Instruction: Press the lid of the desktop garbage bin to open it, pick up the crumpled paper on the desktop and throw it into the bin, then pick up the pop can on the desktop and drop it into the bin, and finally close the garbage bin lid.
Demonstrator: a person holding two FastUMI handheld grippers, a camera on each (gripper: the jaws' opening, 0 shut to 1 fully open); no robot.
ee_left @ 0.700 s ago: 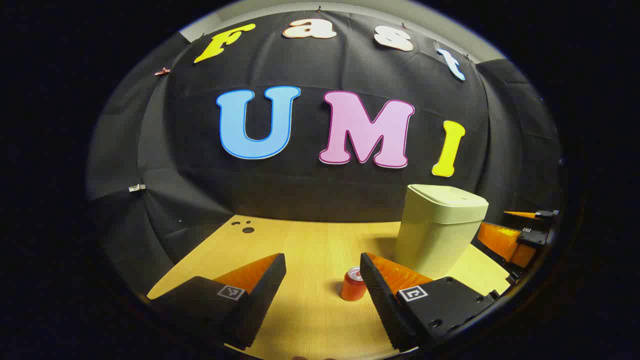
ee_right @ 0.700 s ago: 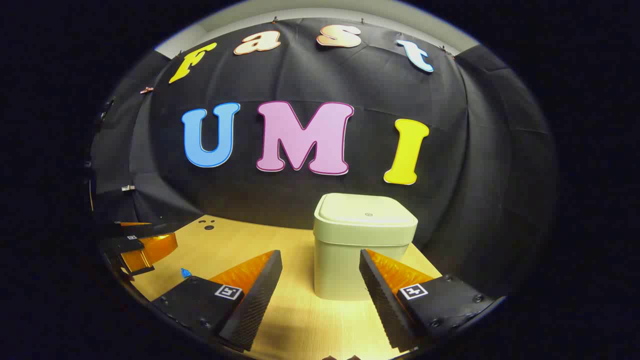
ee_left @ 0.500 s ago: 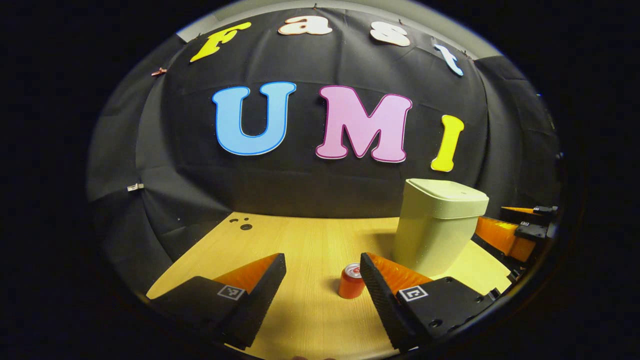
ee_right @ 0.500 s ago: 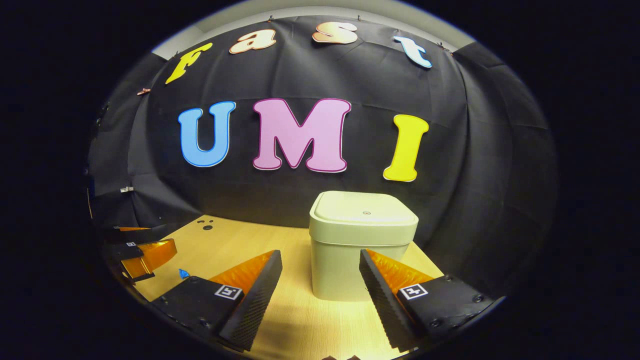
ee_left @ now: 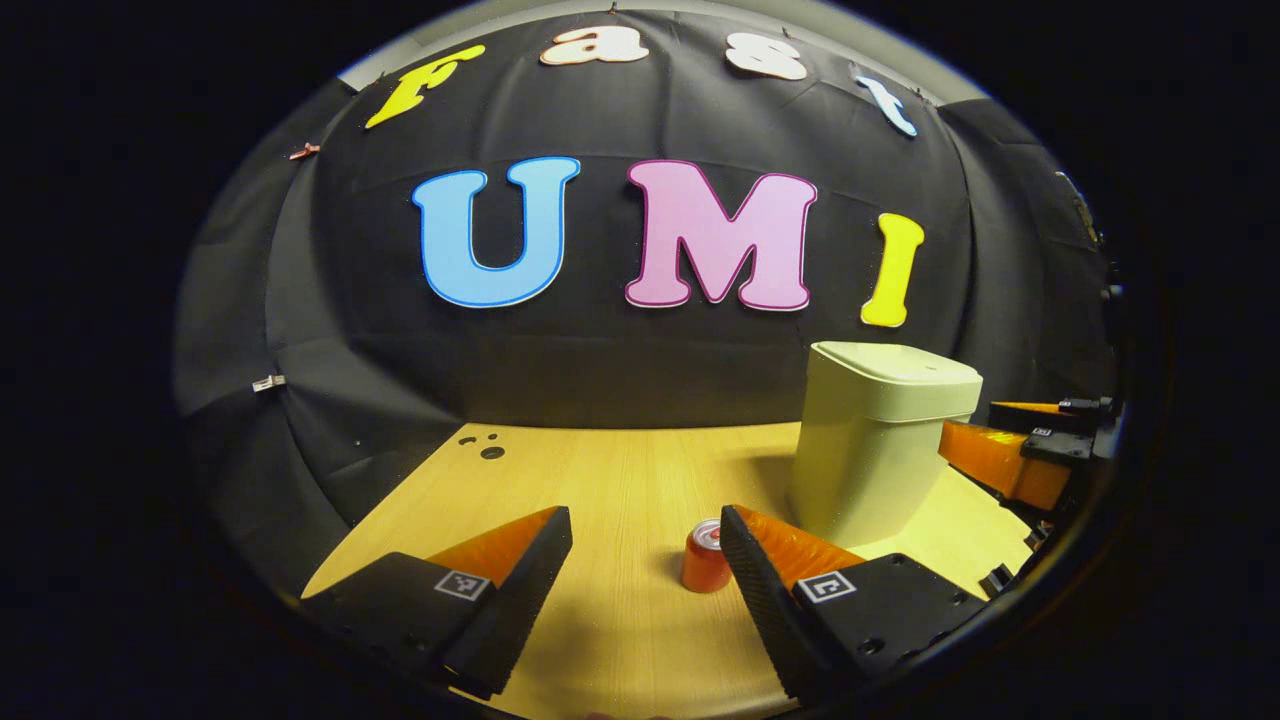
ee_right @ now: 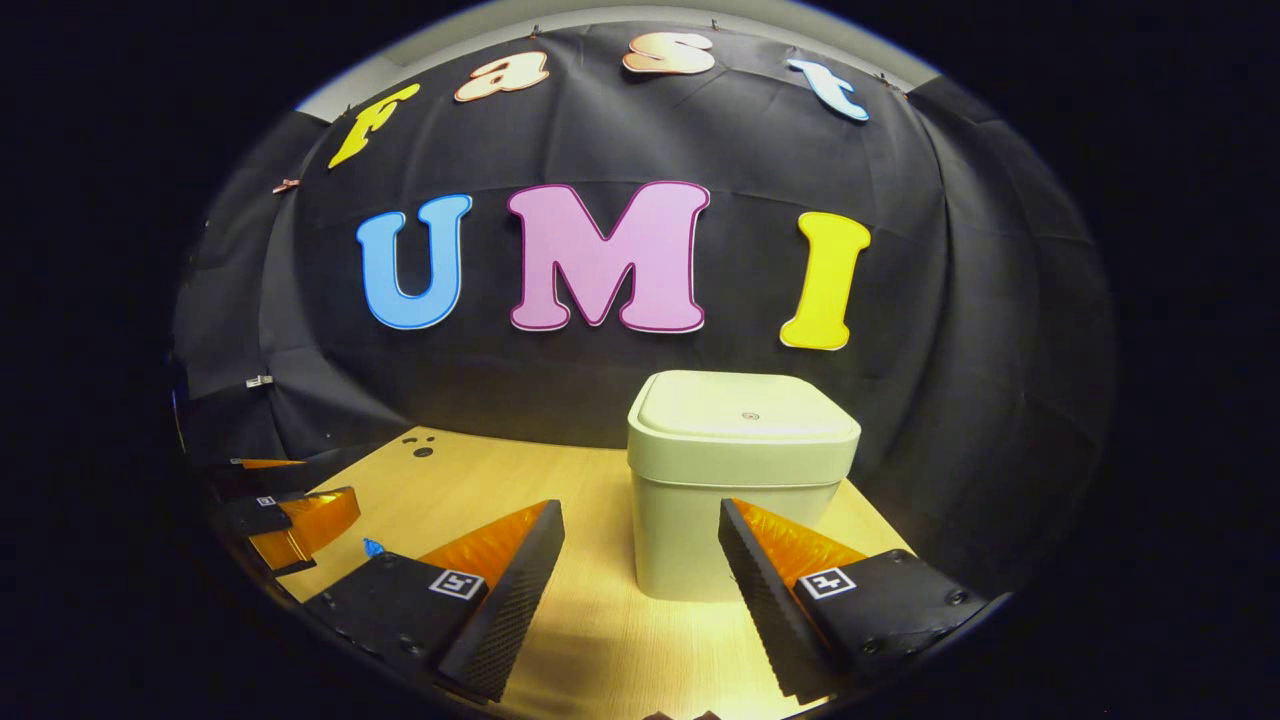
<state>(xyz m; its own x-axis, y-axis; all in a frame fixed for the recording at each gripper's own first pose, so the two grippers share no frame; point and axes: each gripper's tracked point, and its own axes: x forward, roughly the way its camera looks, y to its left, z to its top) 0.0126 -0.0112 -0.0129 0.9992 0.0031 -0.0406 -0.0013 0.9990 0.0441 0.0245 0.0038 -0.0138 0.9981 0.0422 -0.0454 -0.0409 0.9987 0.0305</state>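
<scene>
Pop can [ee_left: 706,558] beside bin [ee_left: 872,440] (lid closed), wooden desktop [ee_left: 610,490]

A light wooden table [ee_left: 600,480] carries a pale bin [ee_left: 880,440] with its lid down, standing near the back wall. A red can [ee_left: 706,560] stands upright in front of the bin, to its left, apart from it.

Left gripper view: low over the wooden desktop [ee_left: 600,480], facing the back wall, garbage bin [ee_left: 880,440] off to its right. Right gripper view: nearer, squarely facing the garbage bin [ee_right: 740,480]. Both views share bin, desktop and wall.
</scene>
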